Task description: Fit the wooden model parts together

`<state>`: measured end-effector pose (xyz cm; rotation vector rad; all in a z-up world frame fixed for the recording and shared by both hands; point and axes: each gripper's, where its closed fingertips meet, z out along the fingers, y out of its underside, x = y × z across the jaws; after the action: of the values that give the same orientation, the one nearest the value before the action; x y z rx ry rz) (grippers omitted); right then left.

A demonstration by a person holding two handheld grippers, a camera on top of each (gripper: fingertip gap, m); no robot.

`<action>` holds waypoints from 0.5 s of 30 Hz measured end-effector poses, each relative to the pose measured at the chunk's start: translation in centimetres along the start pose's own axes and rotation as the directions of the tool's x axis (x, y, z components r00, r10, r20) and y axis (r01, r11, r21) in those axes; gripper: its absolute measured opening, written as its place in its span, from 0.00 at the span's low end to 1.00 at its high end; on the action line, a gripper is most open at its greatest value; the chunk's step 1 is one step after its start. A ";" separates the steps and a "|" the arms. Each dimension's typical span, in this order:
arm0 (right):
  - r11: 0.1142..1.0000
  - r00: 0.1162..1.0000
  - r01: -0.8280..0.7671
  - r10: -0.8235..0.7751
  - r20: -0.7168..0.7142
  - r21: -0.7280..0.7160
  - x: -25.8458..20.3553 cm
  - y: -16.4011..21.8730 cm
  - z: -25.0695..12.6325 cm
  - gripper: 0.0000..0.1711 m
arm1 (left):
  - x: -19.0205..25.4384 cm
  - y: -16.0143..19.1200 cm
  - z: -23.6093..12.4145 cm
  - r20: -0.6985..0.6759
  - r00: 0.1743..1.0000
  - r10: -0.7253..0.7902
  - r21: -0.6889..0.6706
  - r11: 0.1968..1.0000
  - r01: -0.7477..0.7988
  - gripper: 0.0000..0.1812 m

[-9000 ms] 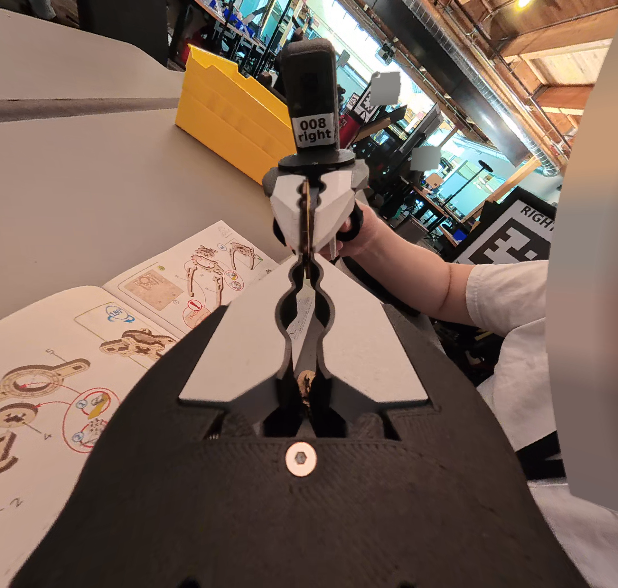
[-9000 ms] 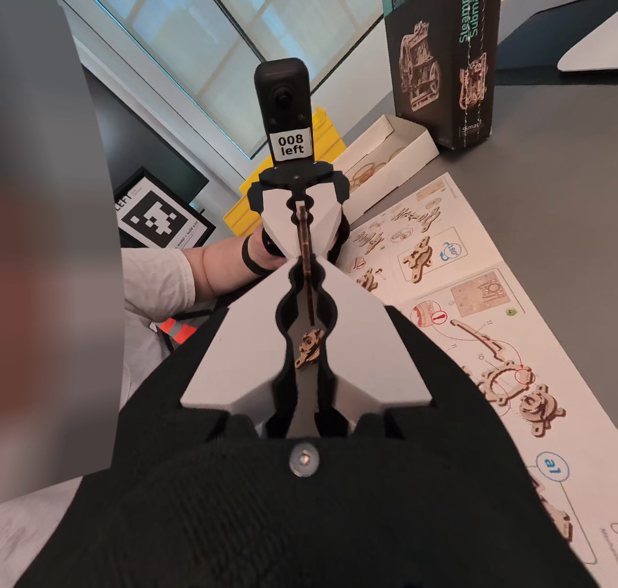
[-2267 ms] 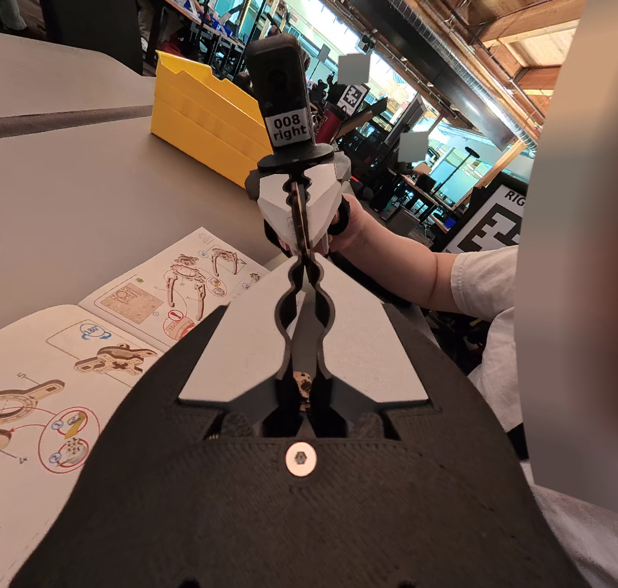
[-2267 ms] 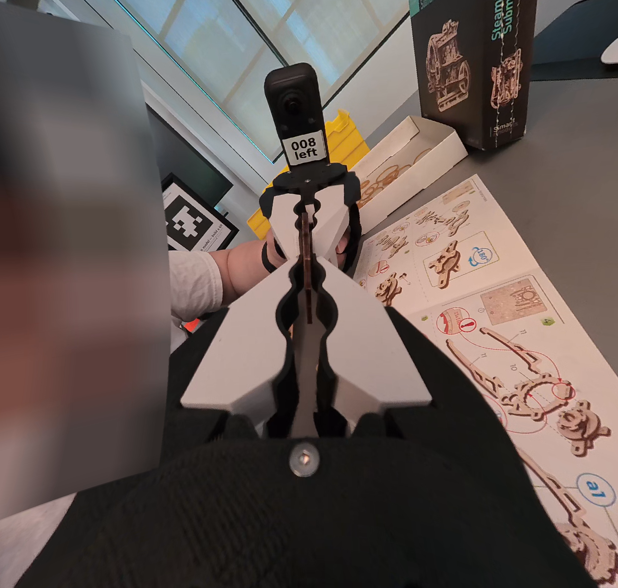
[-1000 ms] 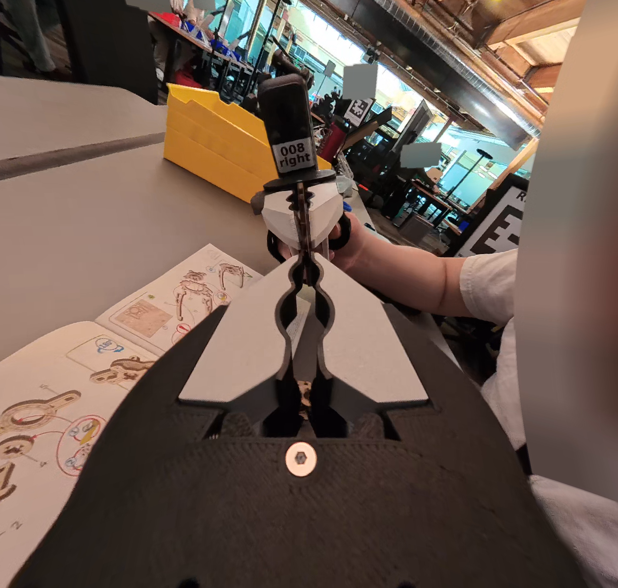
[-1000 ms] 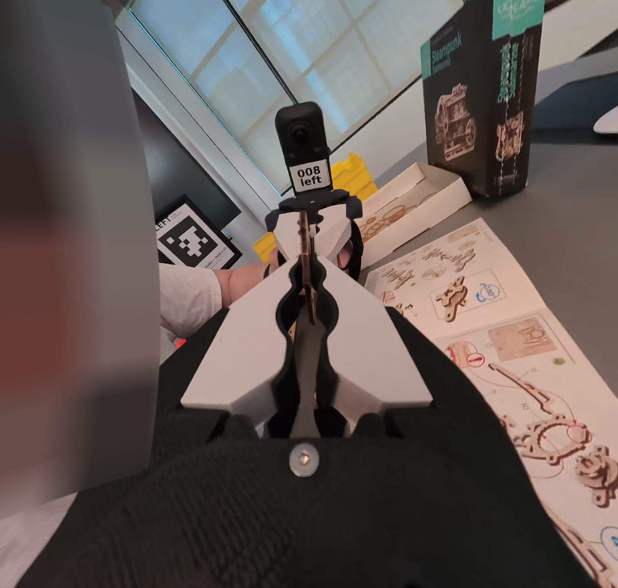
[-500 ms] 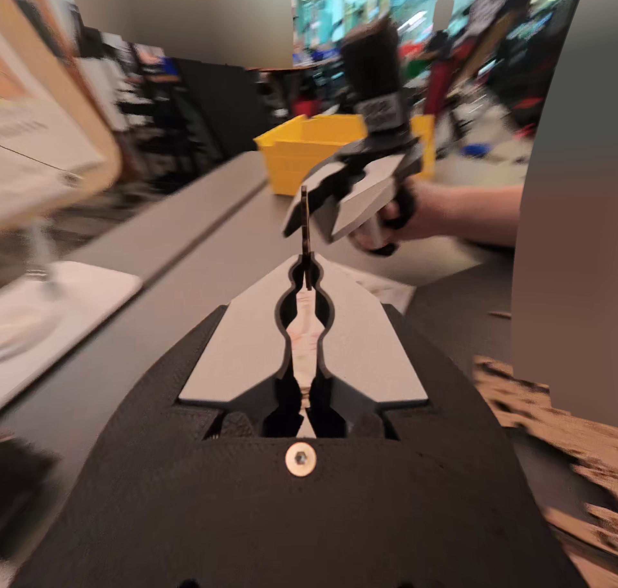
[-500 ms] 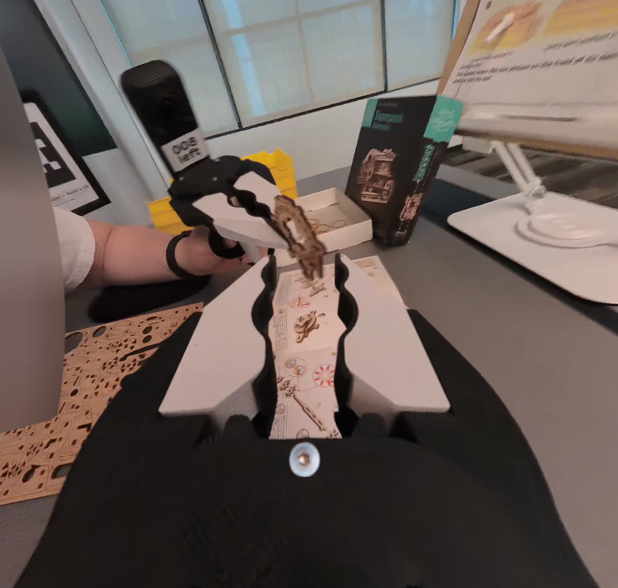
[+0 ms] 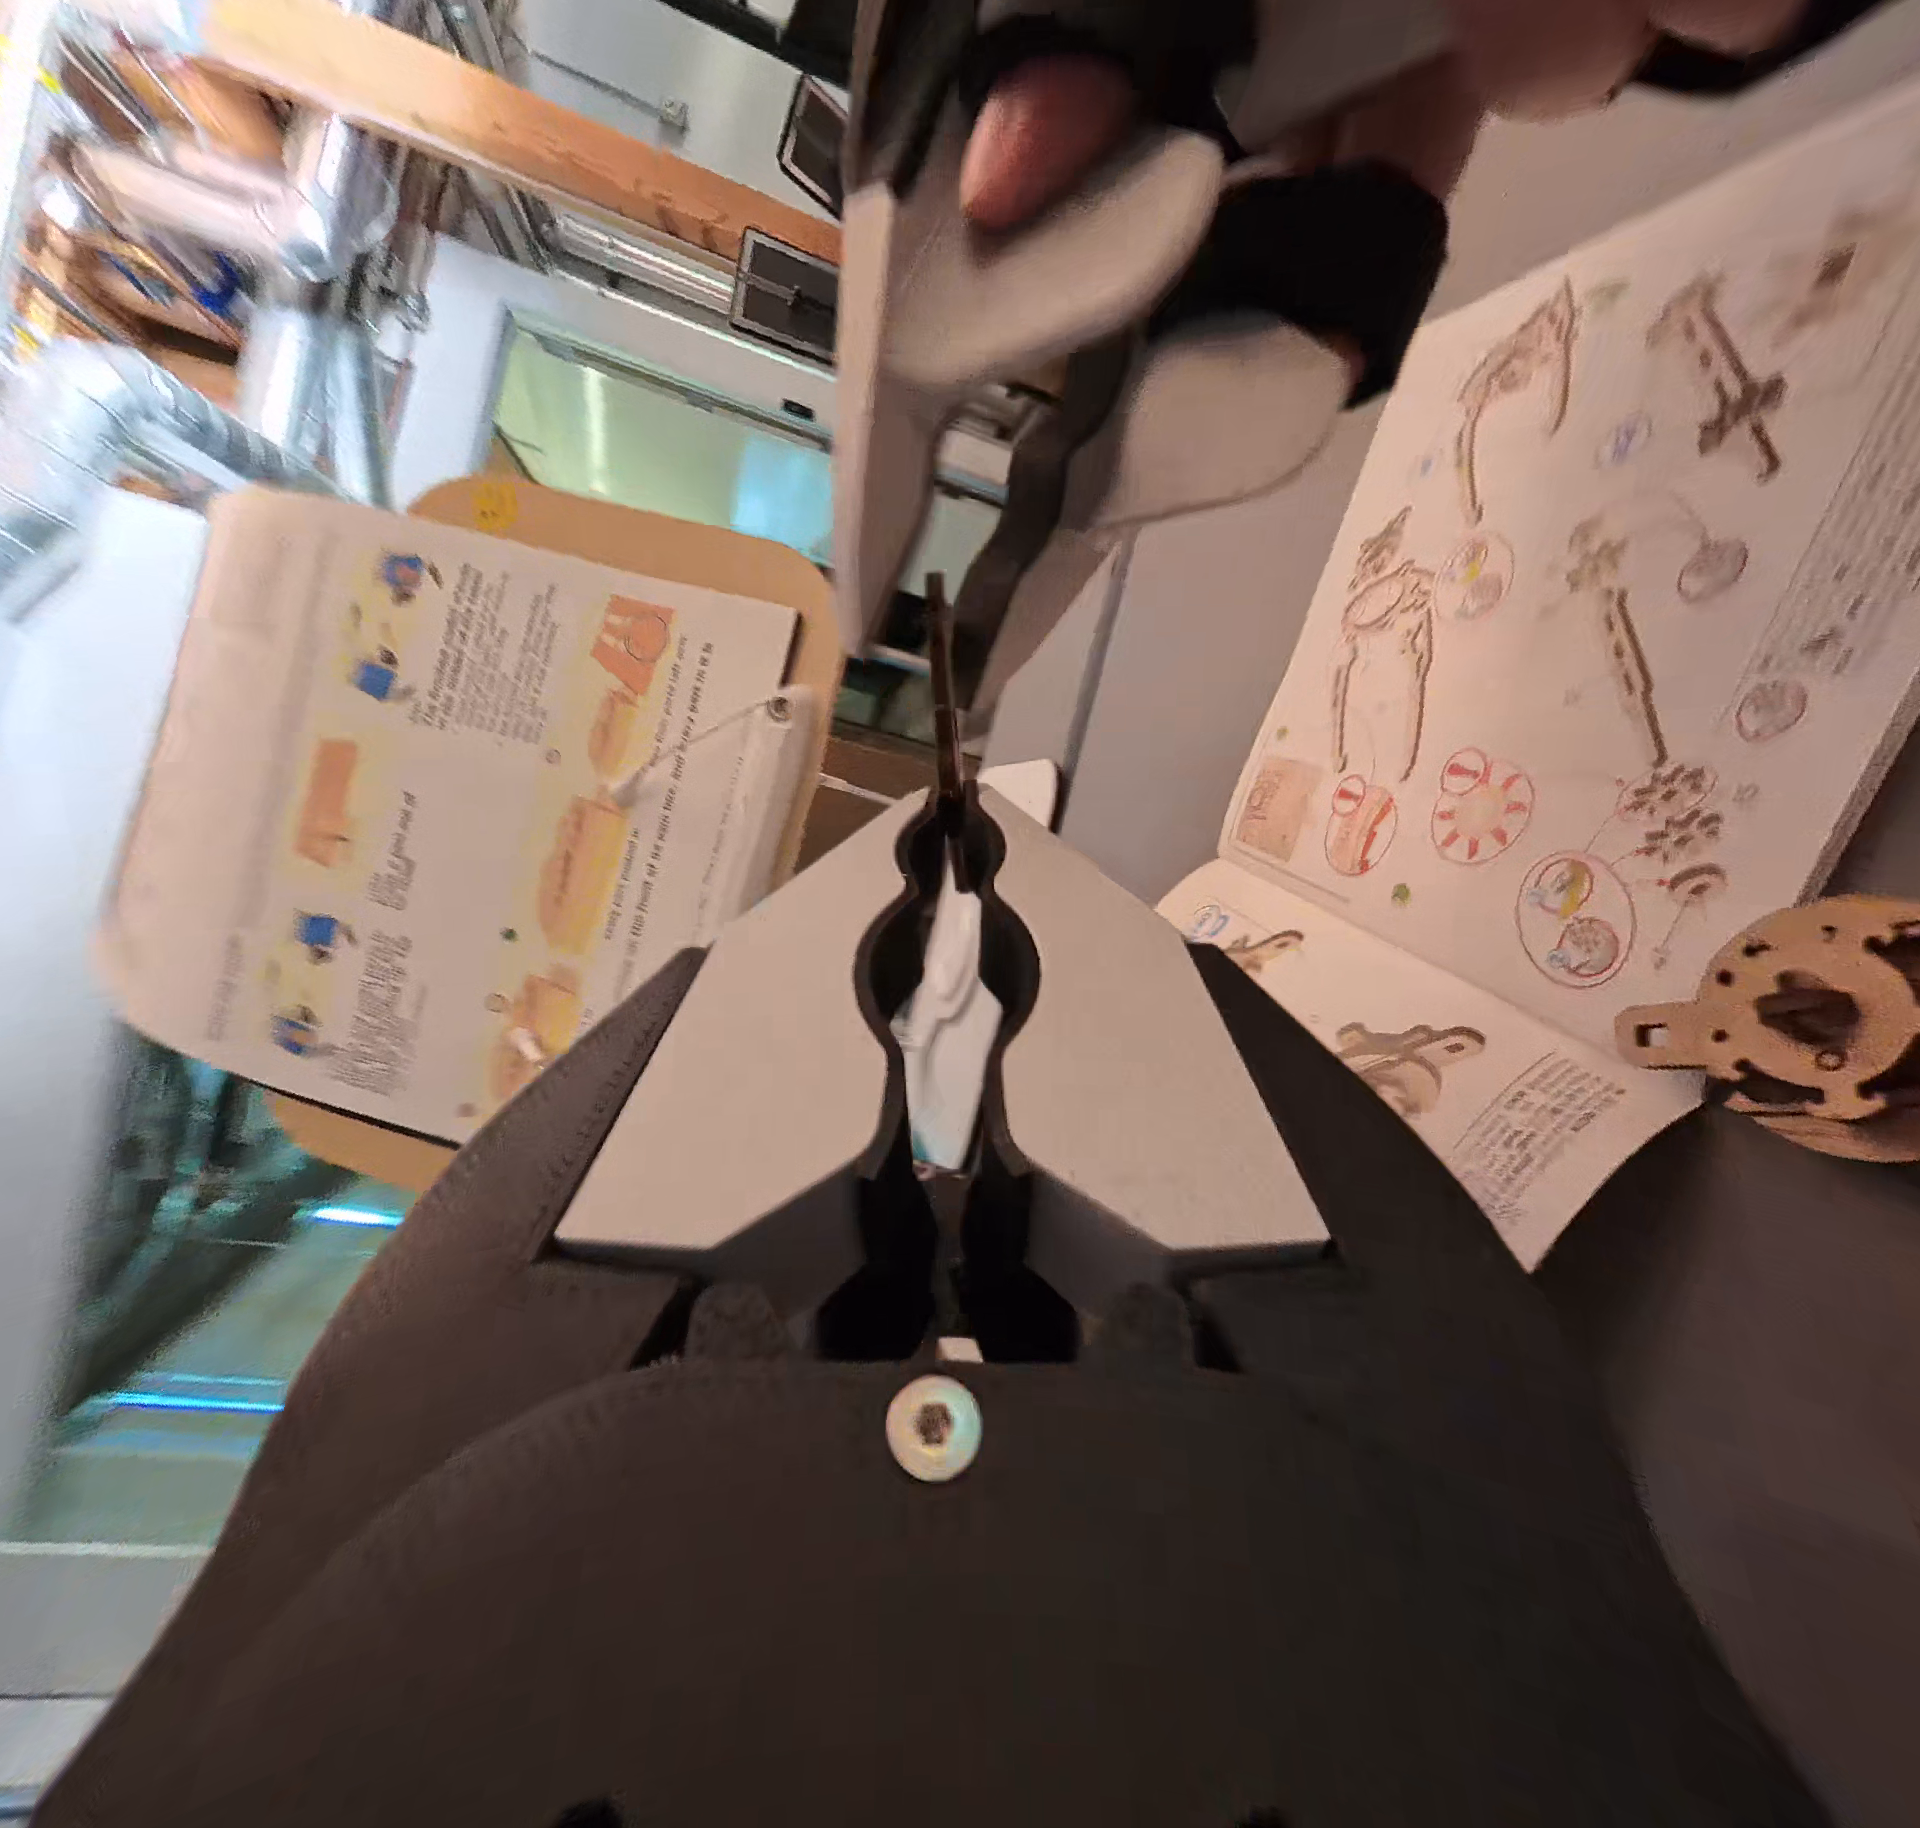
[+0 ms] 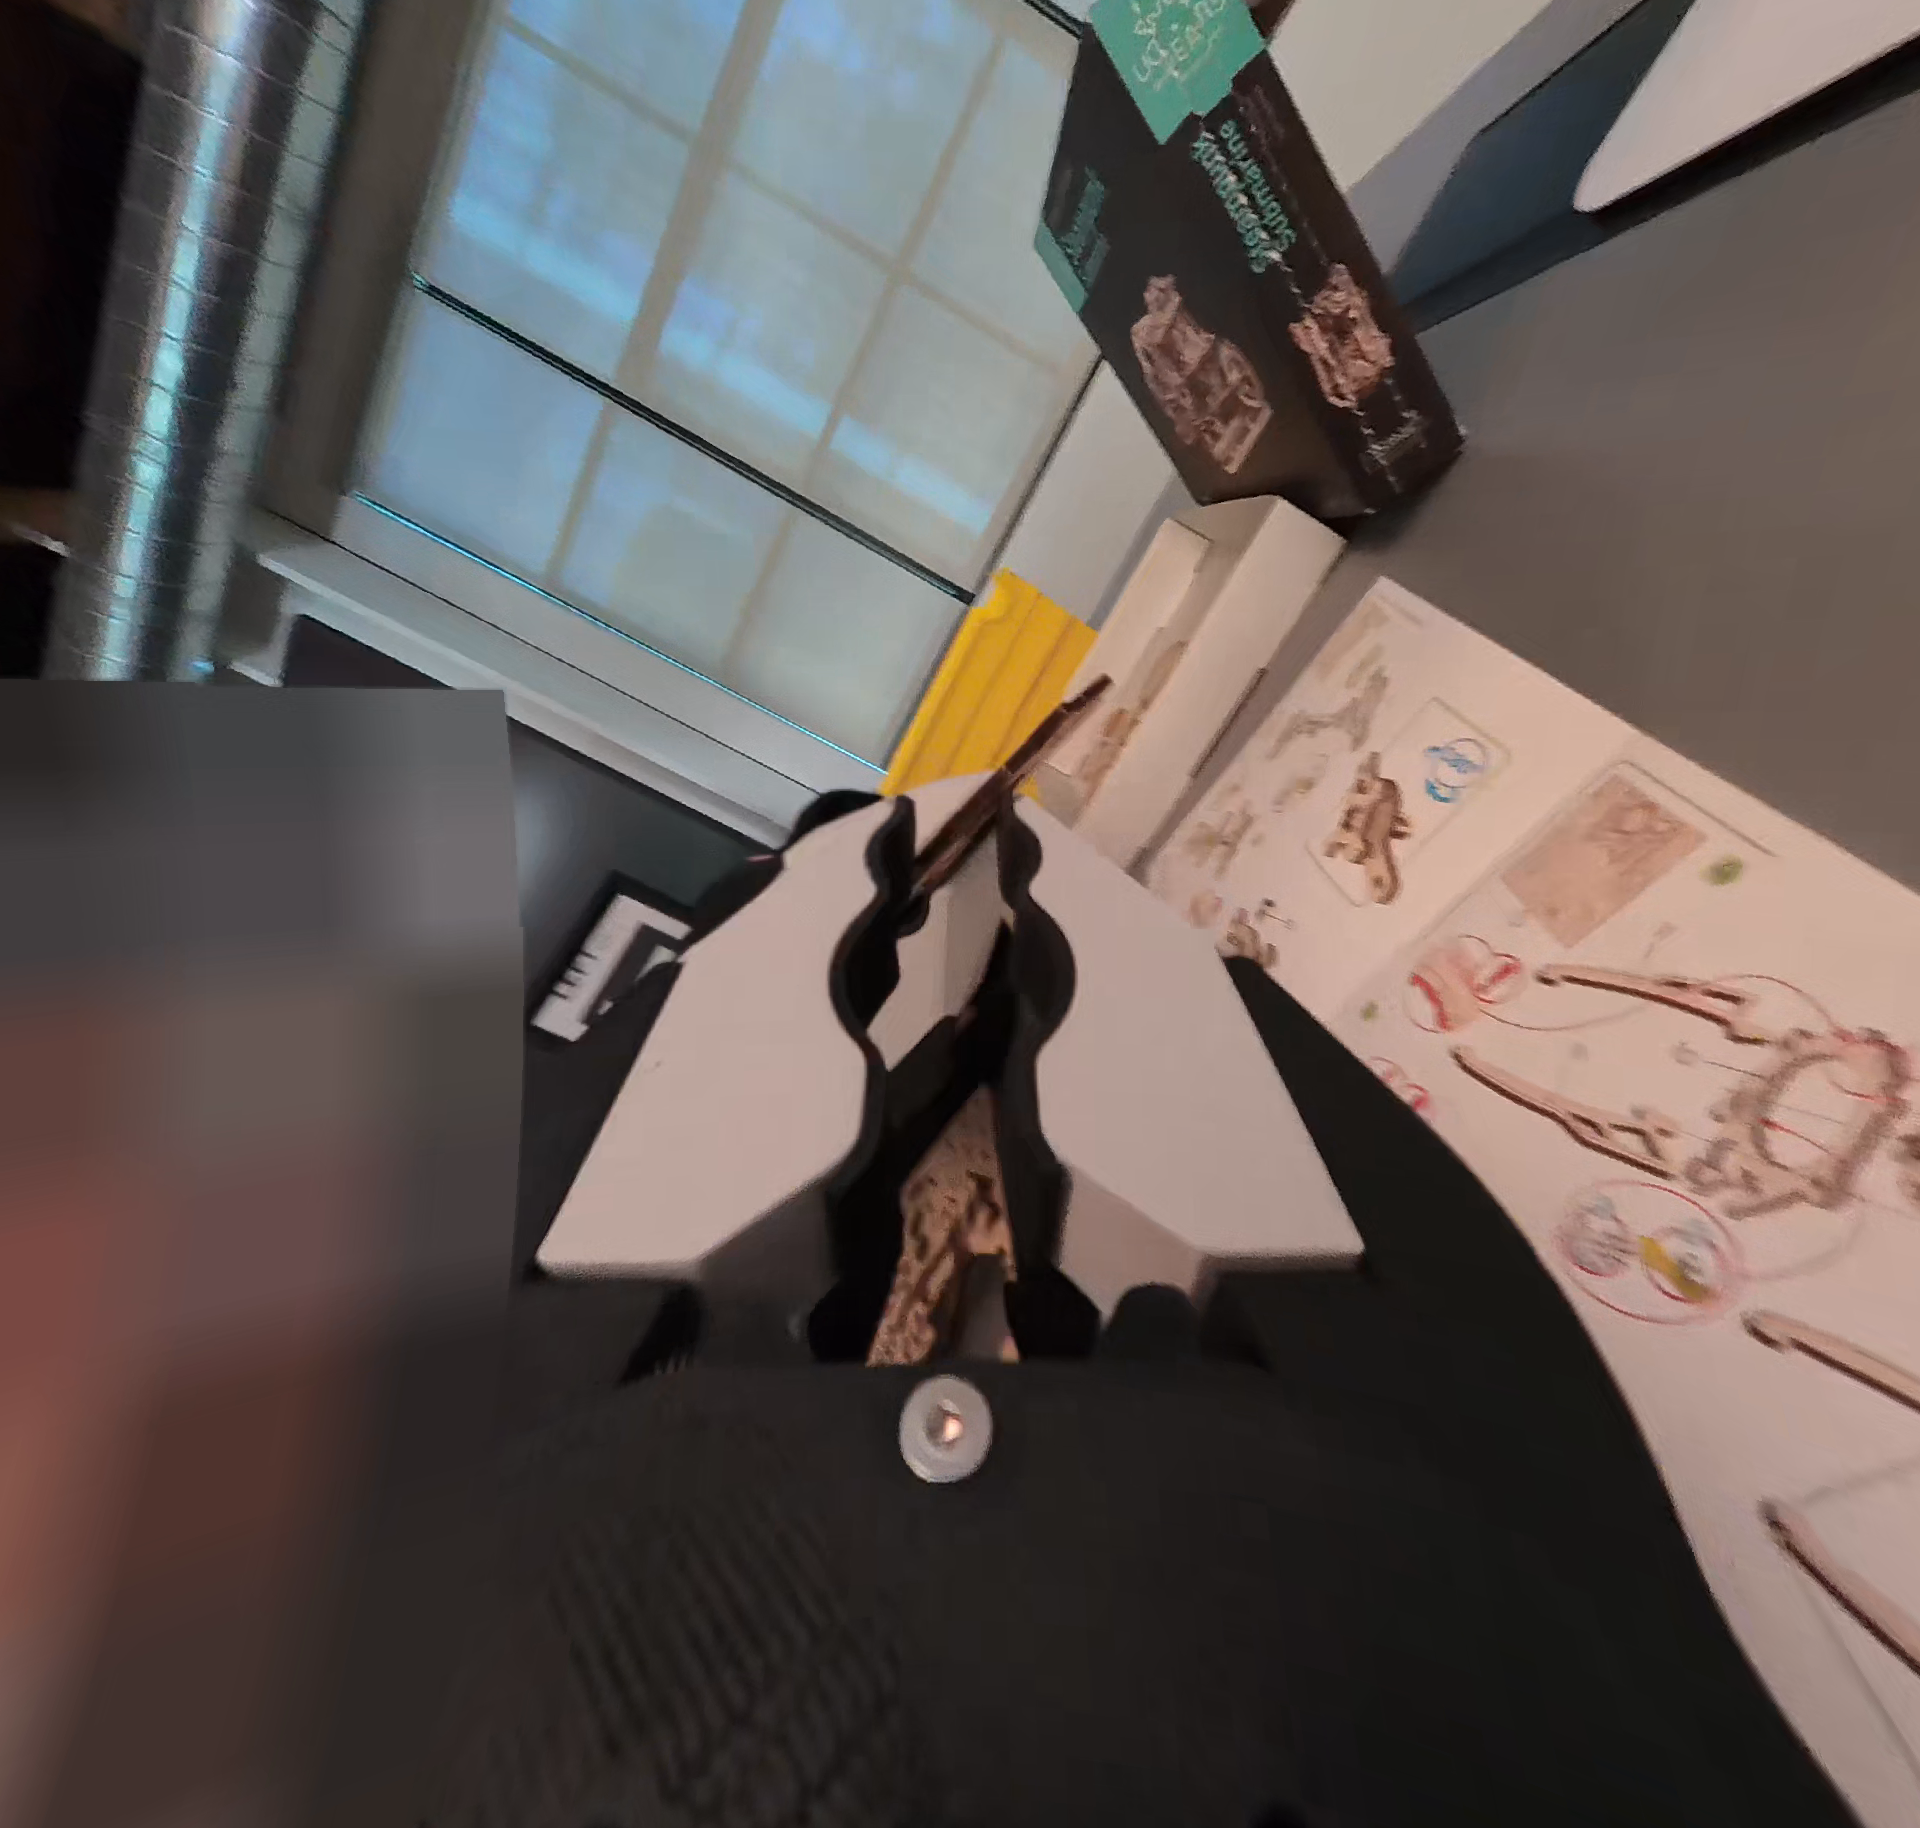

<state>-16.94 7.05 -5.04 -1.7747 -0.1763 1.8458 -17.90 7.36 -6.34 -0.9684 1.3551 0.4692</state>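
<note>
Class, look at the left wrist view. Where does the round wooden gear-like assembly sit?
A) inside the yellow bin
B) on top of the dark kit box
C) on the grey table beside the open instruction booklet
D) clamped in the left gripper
C: the round wooden assembly rests on the grey table, at the edge of the open instruction booklet.

Each tool has a black, ribbed printed body with one silver hex screw set at its centre, just behind two pale grey wedge fingers whose inner edges are lined with wavy black pads: the left tool (image 9: 948,812) and the right tool (image 10: 954,822) look alike. The hand (image 9: 1351,33) wears a black strap.
</note>
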 end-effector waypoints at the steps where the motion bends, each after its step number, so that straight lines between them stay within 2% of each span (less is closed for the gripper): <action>1: 0.999 0.999 0.020 -0.021 -0.028 -0.025 0.5 0.2 -0.2 0.07 | 0.2 0.1 0.0 0.010 0.999 0.037 -0.003 0.999 -0.037 0.00; 4: 0.993 0.995 0.092 -0.095 -0.039 -0.074 0.6 -0.1 -0.9 0.04 | 0.8 -0.6 -0.1 -0.027 0.999 -0.029 0.049 0.998 0.030 0.08; 6: 0.981 0.987 0.159 -0.162 -0.015 -0.112 -0.1 -0.6 -1.8 0.01 | 0.7 -1.8 -0.7 -0.093 0.979 -0.183 0.119 0.974 0.193 0.10; 9: 0.962 0.975 0.215 -0.221 -0.014 -0.168 -0.6 -1.0 -2.9 0.00 | -0.3 -1.9 -0.8 -0.202 0.871 -0.448 0.128 0.869 0.478 0.19; 11: 0.955 0.977 0.212 -0.215 0.005 -0.210 -0.9 -0.7 -3.3 0.00 | -0.8 -1.6 -0.6 -0.298 0.734 -0.610 0.098 0.746 0.659 0.24; 12: 0.954 0.978 0.205 -0.206 0.016 -0.218 -1.0 -0.5 -3.3 0.00 | -0.8 -1.7 -0.6 -0.365 0.637 -0.679 0.069 0.663 0.745 0.27; 15: 0.956 0.983 0.181 -0.178 0.036 -0.231 -1.0 -0.1 -3.1 0.00 | -0.6 -2.2 -0.8 -0.550 0.279 -0.787 -0.076 0.379 0.922 0.33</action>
<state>-13.99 5.80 -4.49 -1.8323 -0.5635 1.7657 -16.82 5.69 -5.02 -1.5035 1.0400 -0.9010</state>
